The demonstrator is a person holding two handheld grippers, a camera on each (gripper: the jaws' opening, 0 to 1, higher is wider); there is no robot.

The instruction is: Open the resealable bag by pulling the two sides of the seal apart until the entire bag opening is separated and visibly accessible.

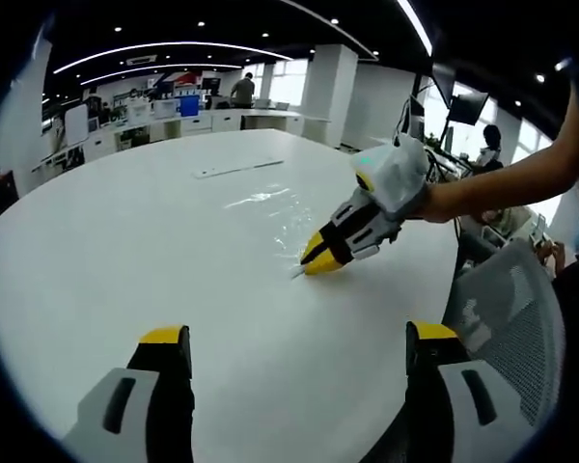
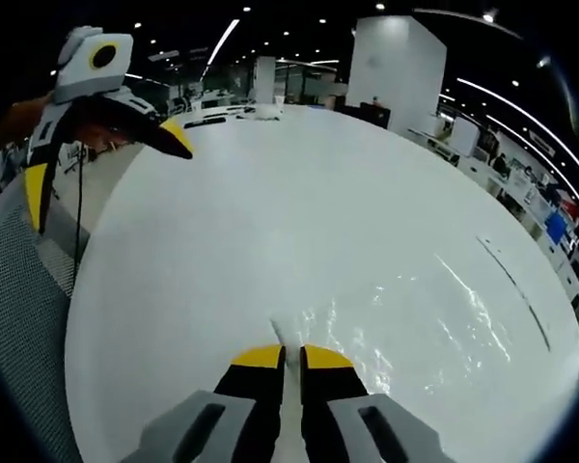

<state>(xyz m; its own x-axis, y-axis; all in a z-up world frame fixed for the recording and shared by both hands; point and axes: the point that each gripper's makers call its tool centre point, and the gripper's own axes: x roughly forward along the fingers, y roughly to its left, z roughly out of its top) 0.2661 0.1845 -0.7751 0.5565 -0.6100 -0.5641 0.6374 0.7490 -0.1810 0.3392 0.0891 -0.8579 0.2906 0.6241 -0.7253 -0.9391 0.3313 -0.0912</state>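
Observation:
A clear resealable bag [image 1: 268, 204] lies flat on the round white table [image 1: 125, 251], showing mostly as glints. In the left gripper view my right gripper [image 1: 314, 260] reaches in from the right and is shut on the bag's near edge, with a small white tip sticking out past its jaws. In the right gripper view its yellow-tipped jaws [image 2: 291, 355] stand pinched on a pale strip of the bag [image 2: 405, 318]. My left gripper [image 1: 297, 336] hovers open over bare table, short of the bag. It also hangs open at the upper left of the right gripper view [image 2: 106, 164].
A thin clear strip [image 1: 236, 170] lies on the table beyond the bag. A grey mesh chair [image 1: 511, 318] stands at the table's edge, beside a person's forearm [image 1: 502, 183]. Desks, monitors and people fill the office behind.

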